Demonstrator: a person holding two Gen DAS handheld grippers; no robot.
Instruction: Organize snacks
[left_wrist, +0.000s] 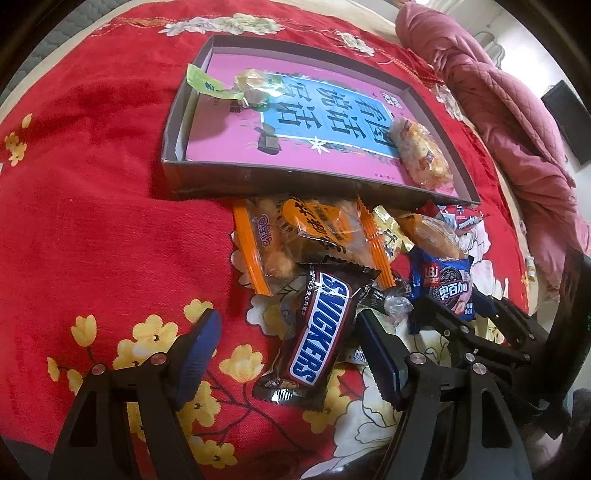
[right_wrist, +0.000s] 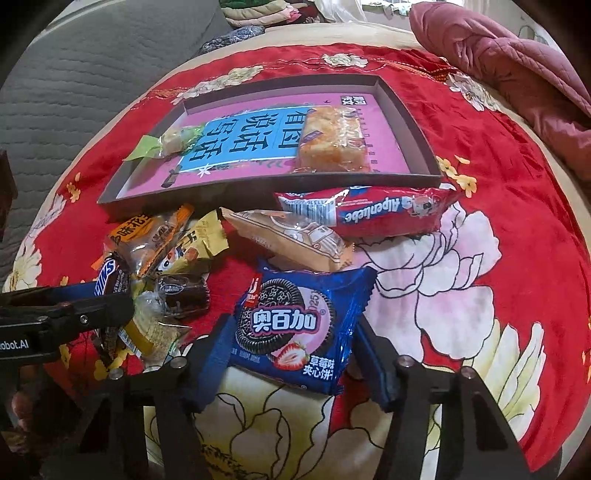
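Left gripper (left_wrist: 284, 354) stands apart around the chocolate bar (left_wrist: 314, 332); right gripper (right_wrist: 291, 354) is clamped on the blue biscuit packet (right_wrist: 295, 328).

One box (right_wrist: 413, 122), two snacks inside, nine outside.

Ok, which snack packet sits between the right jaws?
The blue strawberry sandwich-cookie packet, the only blue wrapper in the pile. It lies between the right gripper's jaws; the Snickers bar lies between the left gripper's open jaws instead.
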